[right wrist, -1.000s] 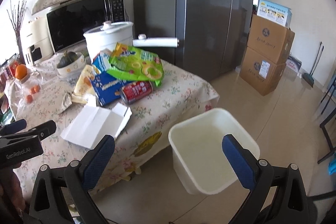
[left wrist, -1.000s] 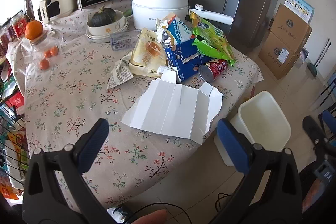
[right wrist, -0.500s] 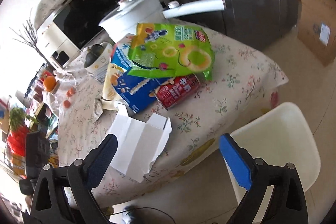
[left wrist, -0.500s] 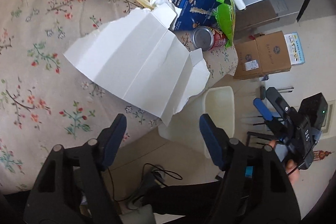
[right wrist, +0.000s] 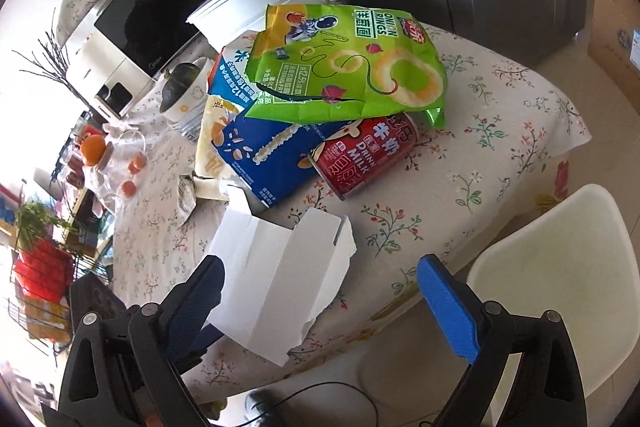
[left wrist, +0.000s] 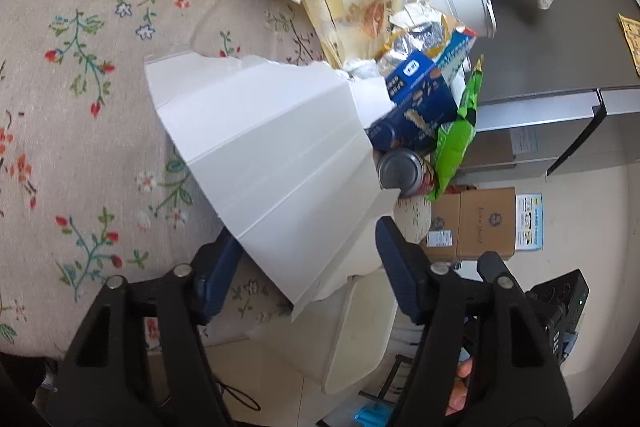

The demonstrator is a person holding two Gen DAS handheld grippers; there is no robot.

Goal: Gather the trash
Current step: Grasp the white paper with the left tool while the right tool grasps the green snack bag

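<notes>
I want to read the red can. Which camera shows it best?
The right wrist view: the red can lies on its side there, its label with "DRINK MILK" facing the camera, partly under the green onion rings bag. The left wrist view shows mostly its silver end, half hidden behind the white cardboard.

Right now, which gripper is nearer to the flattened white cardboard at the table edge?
Left. The left gripper has its open jaws straddling the near end of the white cardboard. The right gripper is open too, back off the table edge, short of the sheet.
</notes>
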